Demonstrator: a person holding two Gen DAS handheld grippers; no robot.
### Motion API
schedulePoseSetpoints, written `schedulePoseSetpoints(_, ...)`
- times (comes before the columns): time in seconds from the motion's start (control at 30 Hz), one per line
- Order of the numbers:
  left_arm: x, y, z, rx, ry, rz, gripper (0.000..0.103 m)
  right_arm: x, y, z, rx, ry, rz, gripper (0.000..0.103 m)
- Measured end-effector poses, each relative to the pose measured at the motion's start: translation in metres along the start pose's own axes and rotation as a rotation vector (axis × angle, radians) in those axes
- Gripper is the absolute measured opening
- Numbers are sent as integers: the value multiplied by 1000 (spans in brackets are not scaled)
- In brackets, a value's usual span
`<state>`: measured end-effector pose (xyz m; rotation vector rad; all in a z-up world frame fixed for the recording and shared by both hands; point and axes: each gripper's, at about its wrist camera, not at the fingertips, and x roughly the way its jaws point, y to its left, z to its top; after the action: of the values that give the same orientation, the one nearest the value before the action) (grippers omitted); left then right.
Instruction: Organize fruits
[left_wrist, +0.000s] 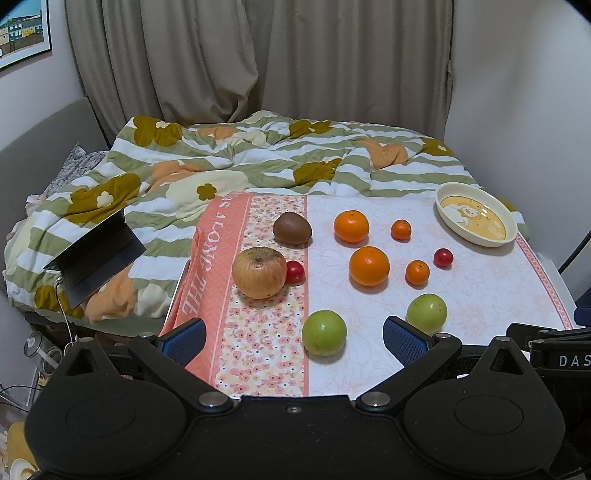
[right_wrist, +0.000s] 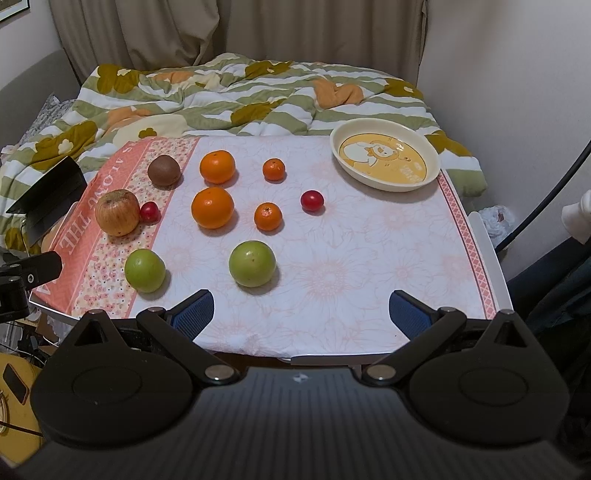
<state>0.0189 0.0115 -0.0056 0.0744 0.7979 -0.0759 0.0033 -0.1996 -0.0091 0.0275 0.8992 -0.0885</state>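
- My left tool (left_wrist: 293, 341) stands released, its blue-padded fingers spread wide and holding nothing; it hovers at the near edge of the desk (left_wrist: 480, 295).
- My right tool (right_wrist: 301, 312) is likewise released and empty, also at the near edge, further right.
- Governing relation: the round pale-green fruit (left_wrist: 324, 333) nearest me lies just ahead of the left tool, within the line of its spread fingers. The second round green fruit (right_wrist: 252, 263) lies ahead and slightly left of the right tool's centre line.
- Both fruits are near-spherical, so I judge no long axis dictates grip direction.
- The cream oval dish with a yellow cartoon print (right_wrist: 386, 159) sits empty at the far right corner, well apart from every fruit; the right tool is the nearer to it.
- Remaining fruit, all on the cloth and apart from the dish: two large oranges (right_wrist: 212, 207), two small mandarins (right_wrist: 268, 216), two red cherry tomatoes (right_wrist: 312, 200), a brown kiwi (right_wrist: 164, 170), a russet yellow-red apple (right_wrist: 117, 212) beside one of the tomatoes.
- Judgement: sorting not yet begun.
- Surface: desk covered by a pale floral cloth (right_wrist: 351, 258) with a coral border; round fruit may roll.
- Room: a bed with a green-striped flowered quilt (left_wrist: 258, 155) lies behind, grey curtains (left_wrist: 258, 55) beyond.
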Motion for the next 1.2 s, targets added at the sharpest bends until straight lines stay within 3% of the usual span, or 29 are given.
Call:
schedulePoseSetpoints(0.63,10,8,7,52,12,-23,103,1,8,3,19,12,-17,103)
schedulePoseSetpoints(1.03,79,10,-8,104,8,-110,103,59,8,-3,36,18,-16,103)
schedulePoseSetpoints(1.2,107,2,-18,139,0,-97,103,88,6,-2,19,-7,8,103)
